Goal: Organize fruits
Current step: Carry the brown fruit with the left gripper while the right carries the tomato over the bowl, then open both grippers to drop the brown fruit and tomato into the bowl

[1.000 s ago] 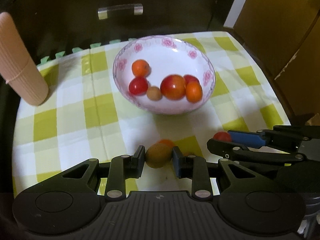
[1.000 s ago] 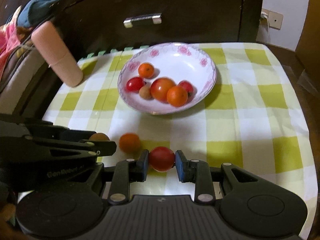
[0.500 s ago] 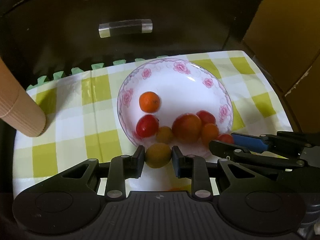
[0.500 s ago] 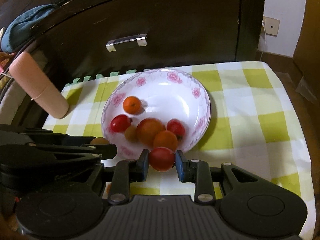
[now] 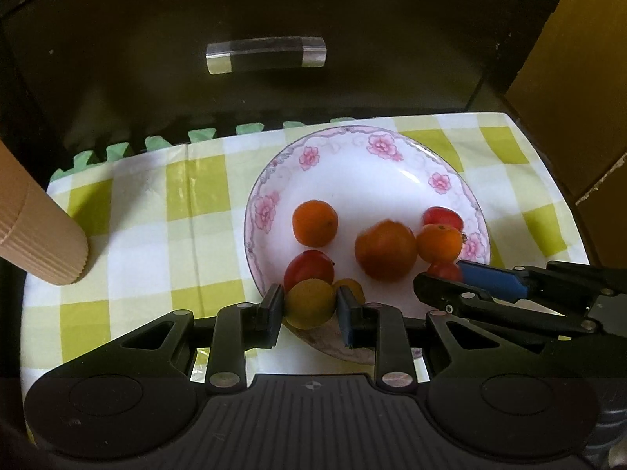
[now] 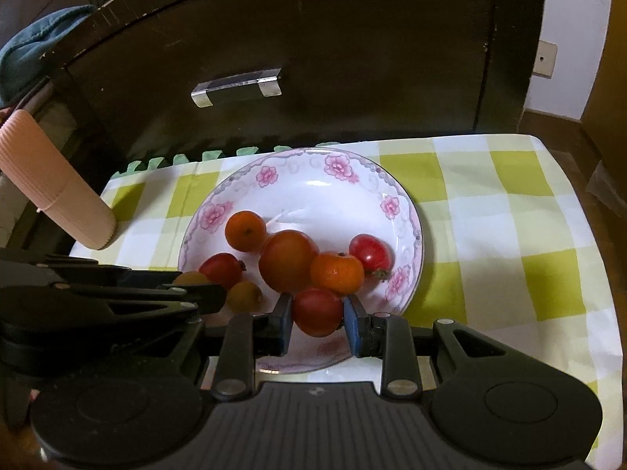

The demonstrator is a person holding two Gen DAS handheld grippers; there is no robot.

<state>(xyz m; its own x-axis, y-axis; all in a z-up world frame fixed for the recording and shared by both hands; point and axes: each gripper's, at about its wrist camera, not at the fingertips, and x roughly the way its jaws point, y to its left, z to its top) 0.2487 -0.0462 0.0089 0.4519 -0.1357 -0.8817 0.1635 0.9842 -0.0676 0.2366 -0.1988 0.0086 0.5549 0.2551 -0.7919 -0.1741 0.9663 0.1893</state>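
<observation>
Over the last second both grippers have travelled from the bare checked cloth (image 5: 129, 235) to the flowered bowl (image 5: 352, 145), each bringing its fruit along, so that both loads now hang over the bowl's near rim rather than over the counter. The left gripper (image 5: 309, 303) is clamped narrowly on a yellow-green fruit (image 5: 309, 303), its pads pressing both sides; the right gripper (image 6: 318, 312) is likewise closed on a red fruit (image 6: 318, 312), neither grip having changed. By my reading this puts the task at the release step: the two fruits are the ones being added to the six already lying in the bowl, an orange one (image 5: 314, 222) toward the bowl's left, a large orange-red one (image 5: 386, 250) in its middle, and the rest clustered toward the near and right side. Whether the held fruits are low enough to be let go without rolling or bouncing is hard to judge, since the fisheye views flatten height above the bowl. The bowl's near rim is hidden behind the gripper bodies, and in the right wrist view the left gripper covers the bowl's near-left edge and most of its own fruit. Any fruit left on the cloth nearer than the bowl would be out of sight.
</observation>
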